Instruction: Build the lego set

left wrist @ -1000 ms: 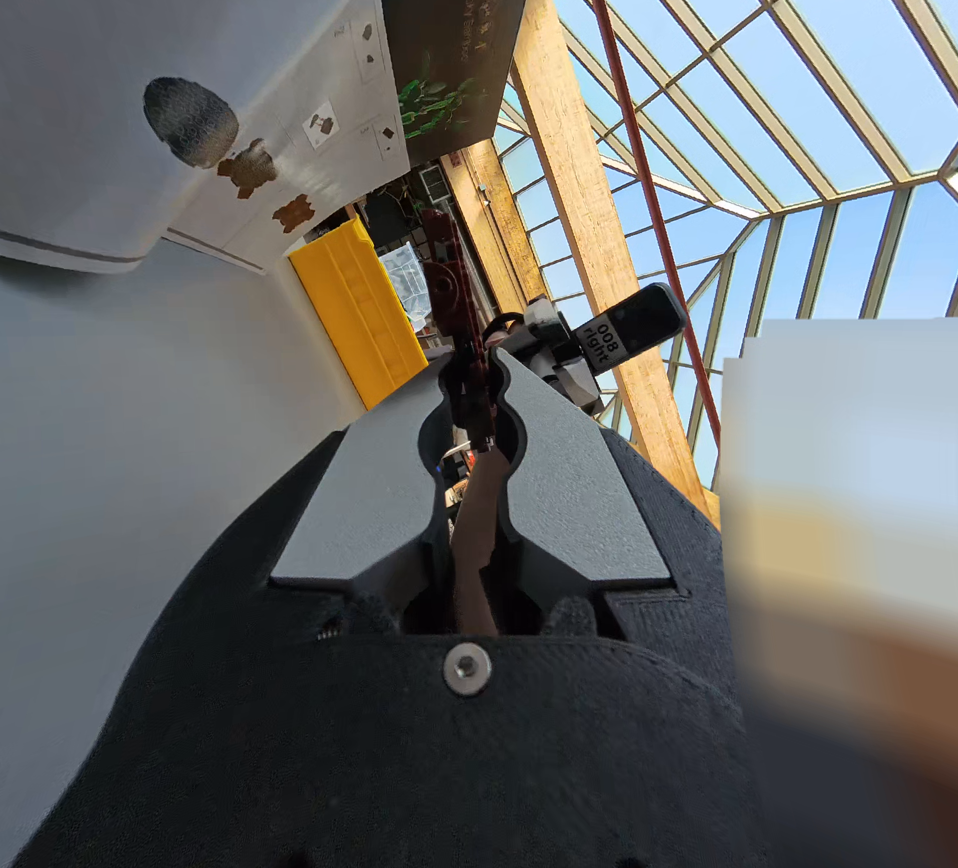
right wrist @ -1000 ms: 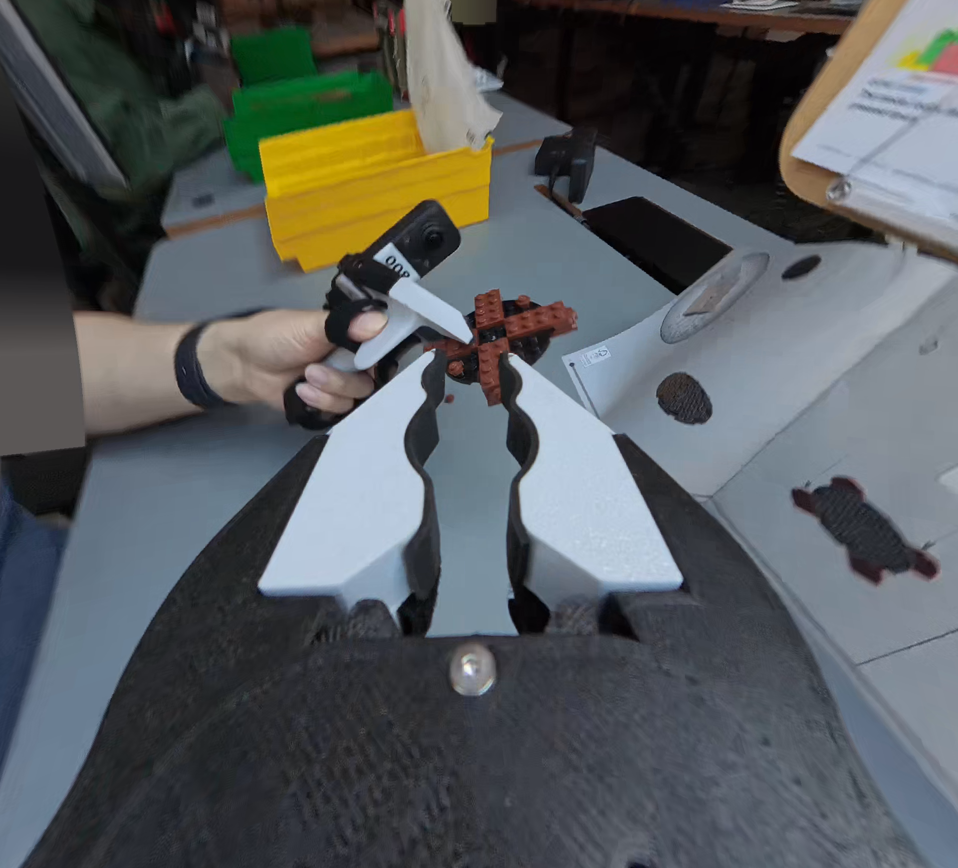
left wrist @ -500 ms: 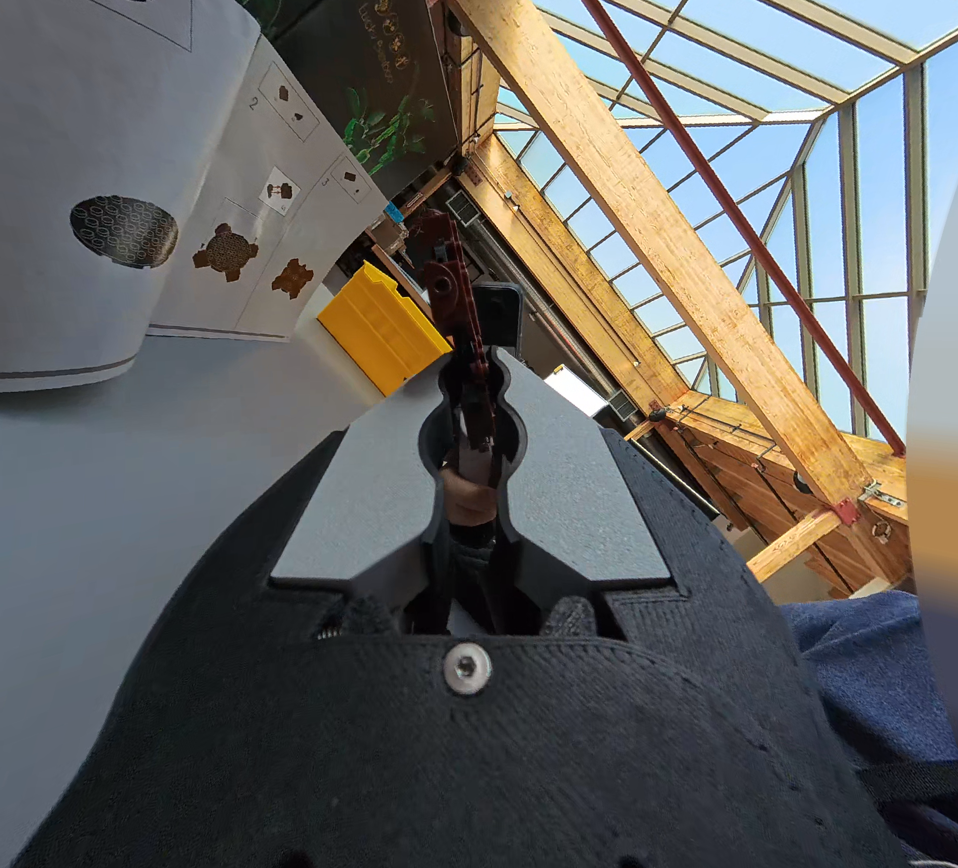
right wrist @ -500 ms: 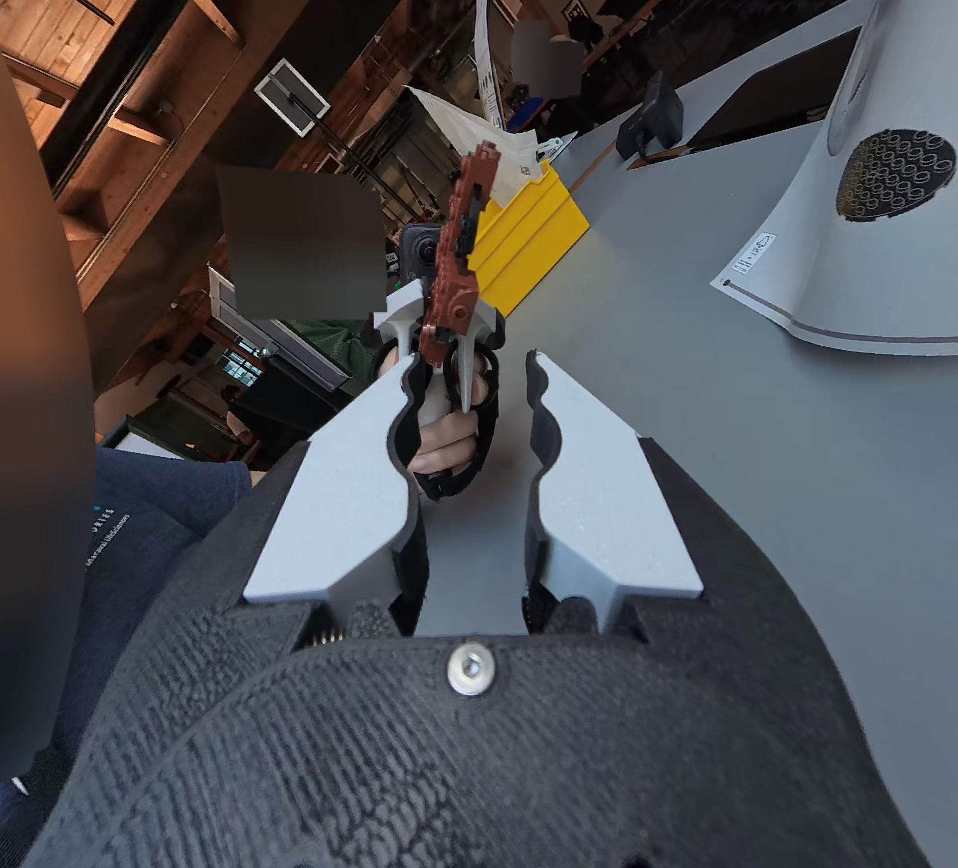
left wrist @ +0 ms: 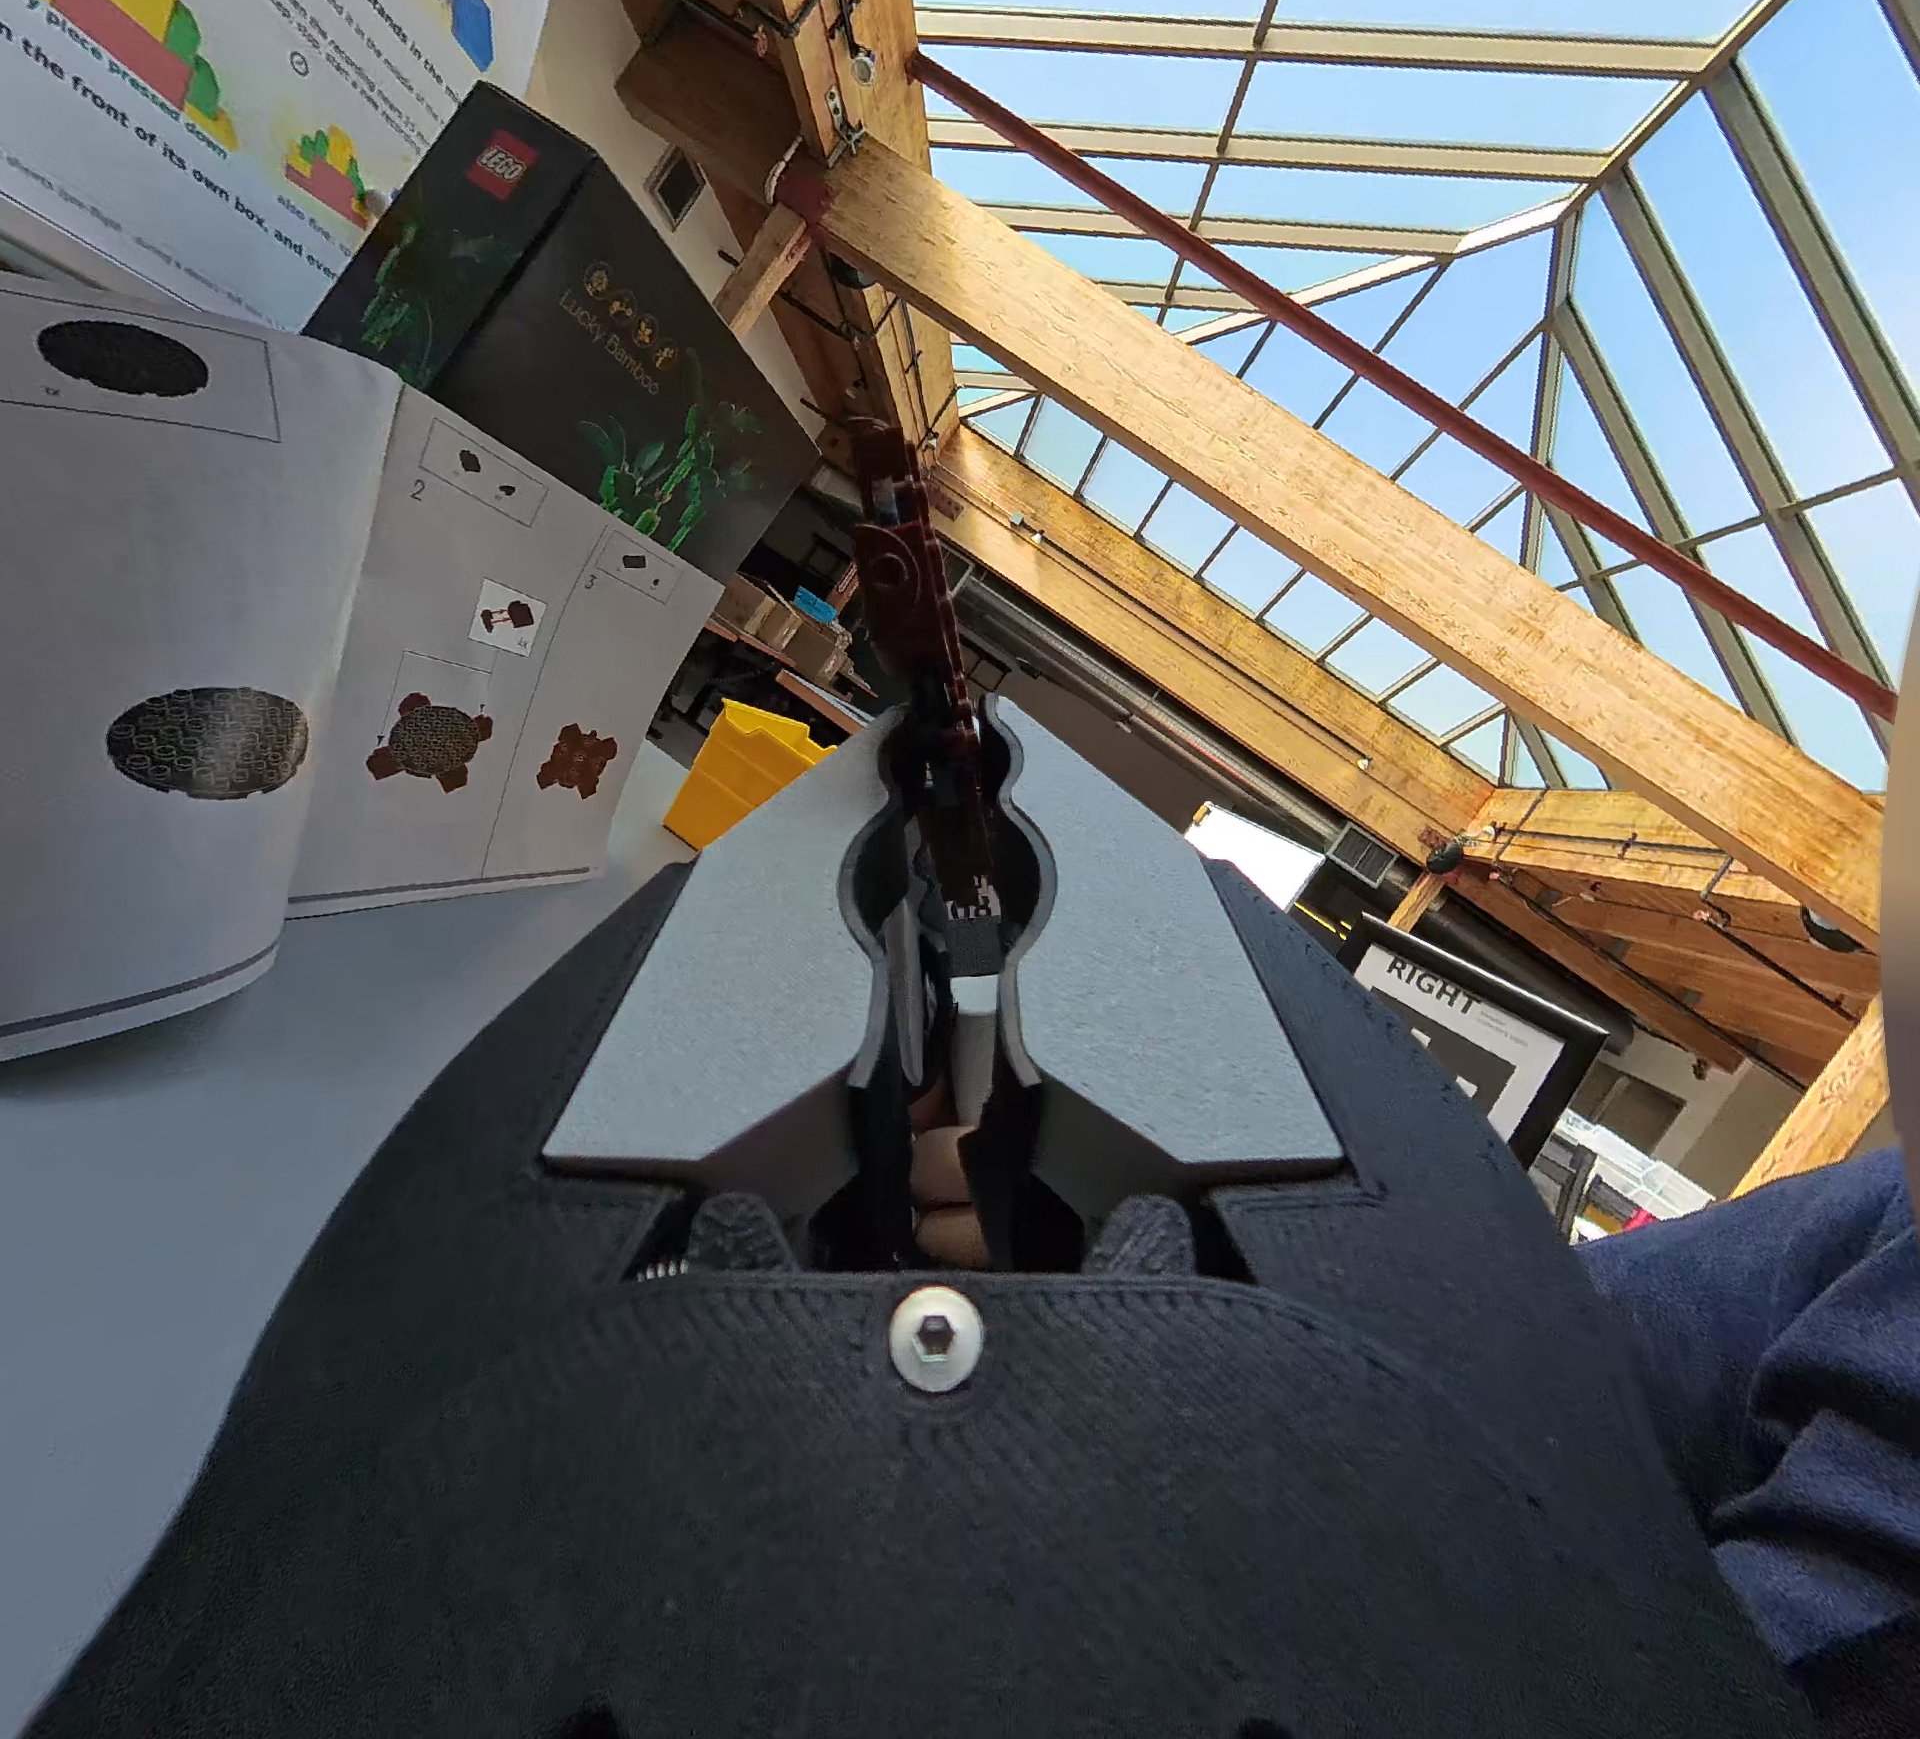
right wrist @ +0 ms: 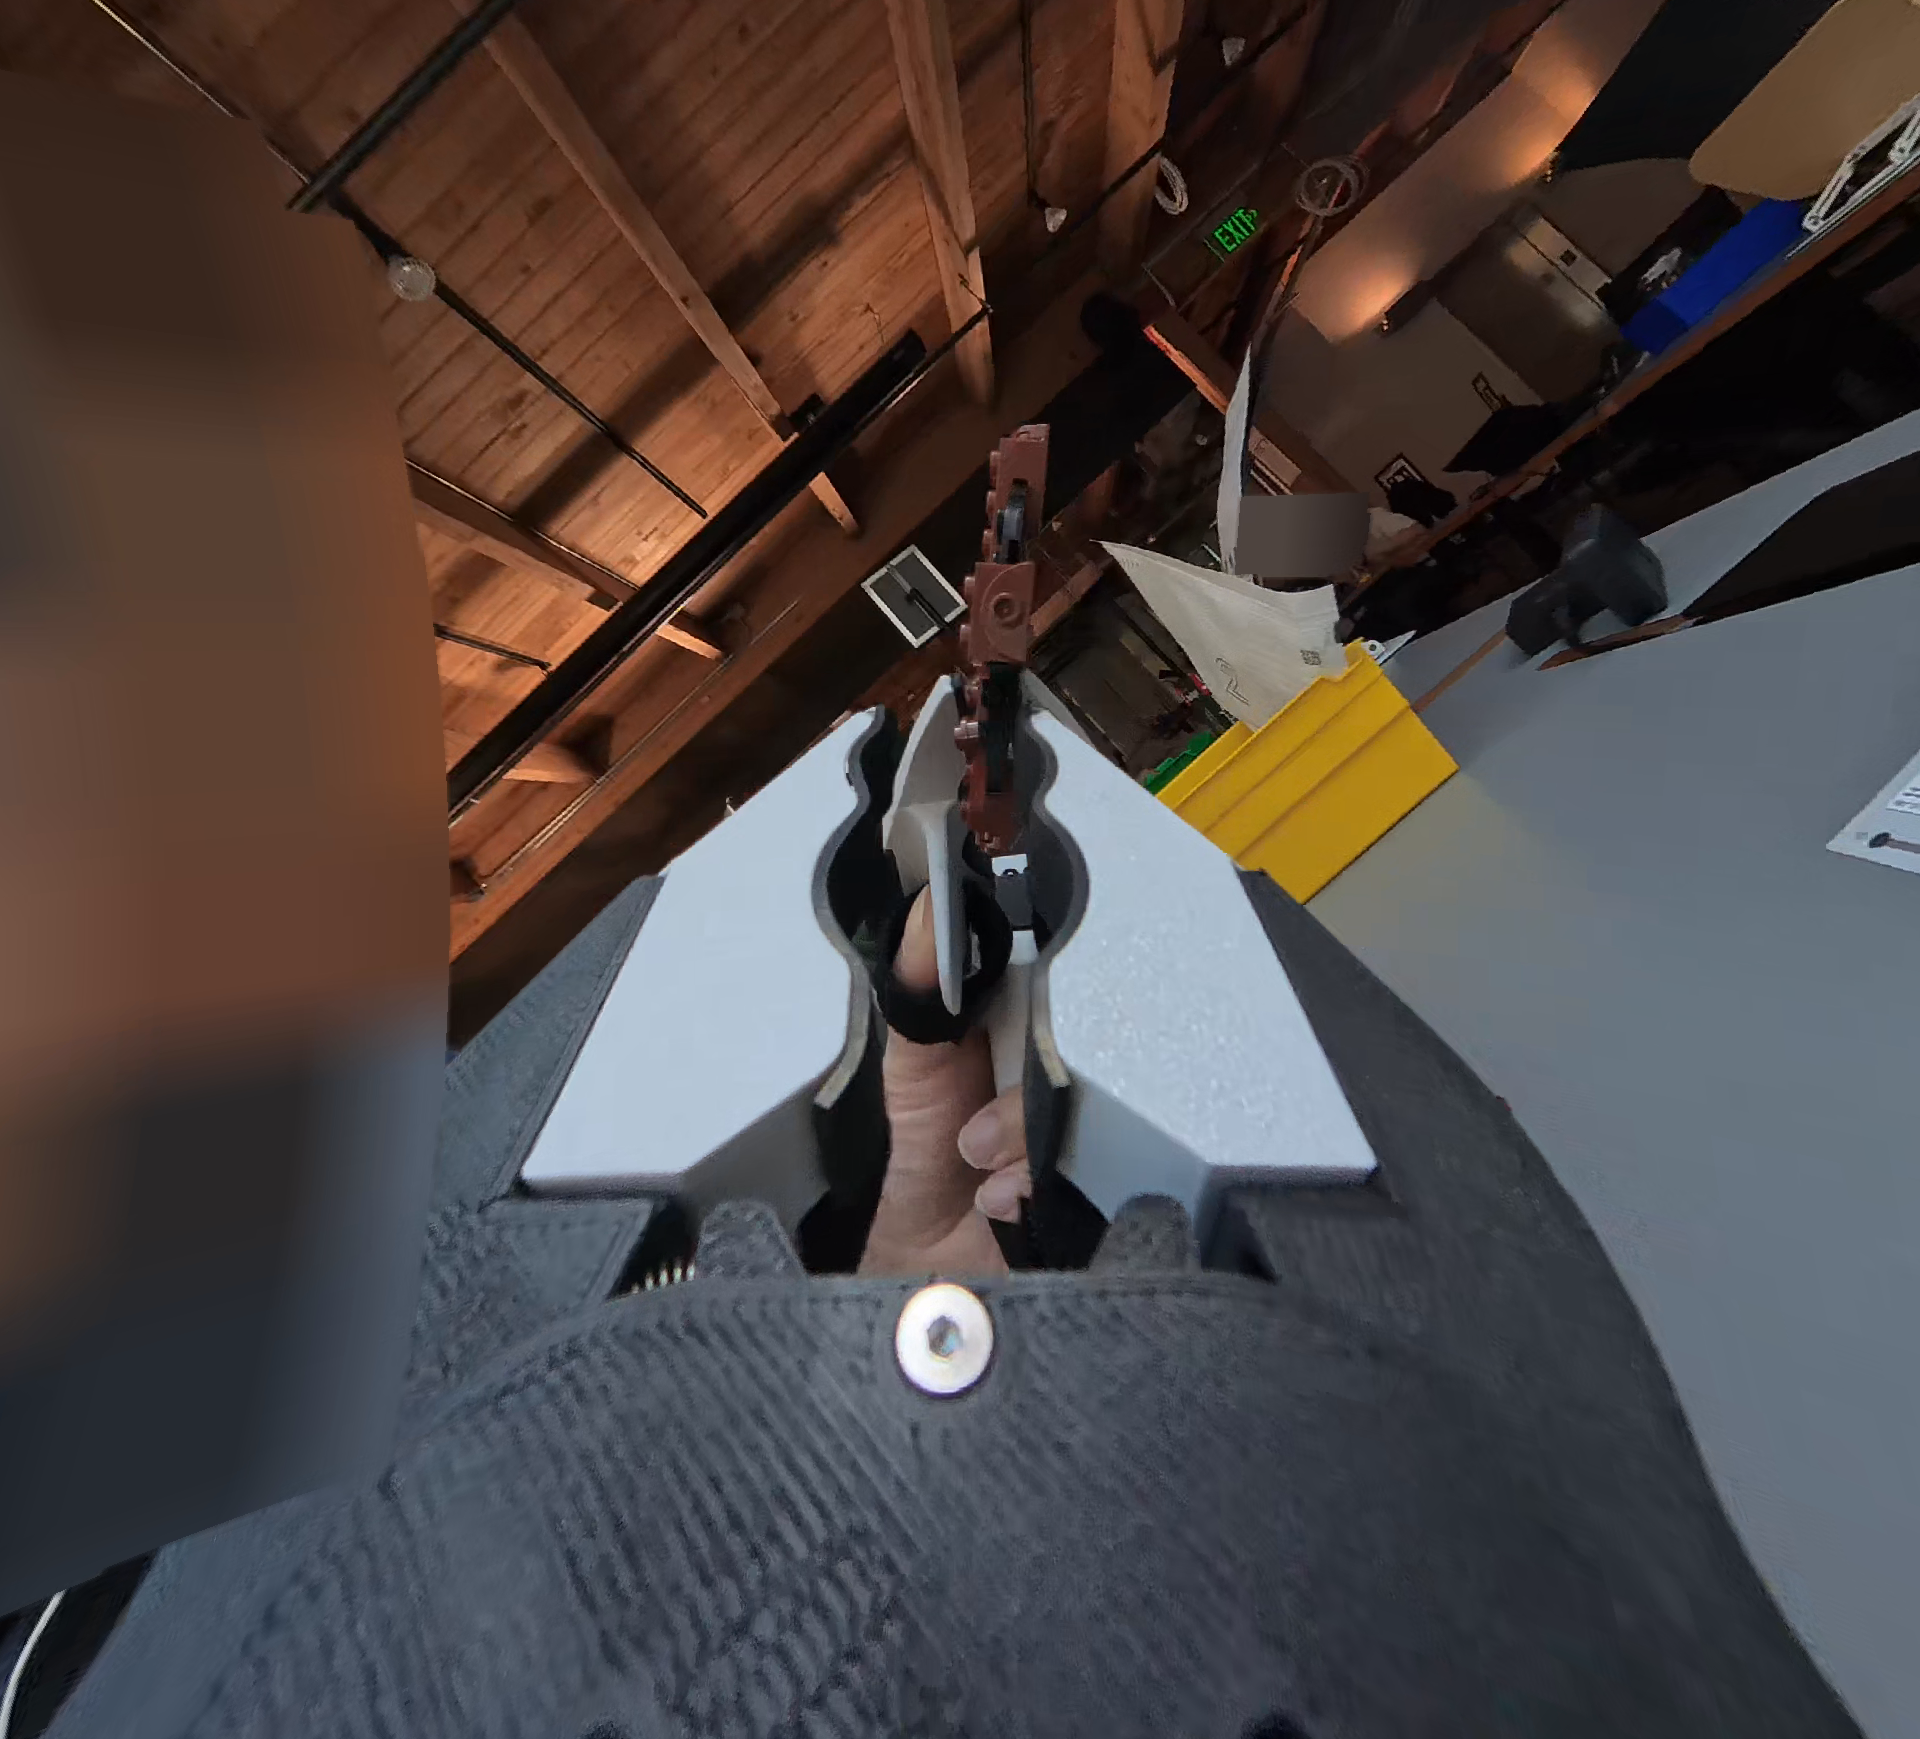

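Note:
A brown and black lego assembly (left wrist: 904, 588) stands edge-on, pointing up, clamped between the tips of my left gripper (left wrist: 940, 723). It also shows in the right wrist view (right wrist: 1003, 619). My right gripper (right wrist: 961, 728) faces it from the other side. Its jaws have narrowed around the lower edge of the assembly and the left gripper's white fingertip (right wrist: 925, 816), and look to be touching them. The hand (right wrist: 925, 1149) that holds the left gripper shows between the right fingers. Both grippers are tilted up, above the grey table (left wrist: 312, 1066).
An open instruction booklet (left wrist: 416, 702) and a dark lego box (left wrist: 582, 401) stand to the left. A yellow bin (right wrist: 1320, 785) with paper bags sits farther back on the table. A black device (right wrist: 1590, 593) lies at the far right. A blue sleeve (left wrist: 1766, 1377) is at my right. Left and right tips are no more than a few centimetres apart.
Both grippers tilted further up towards the ceiling. The right gripper moved in around the assembly and its jaws narrowed. The left gripper kept its hold.

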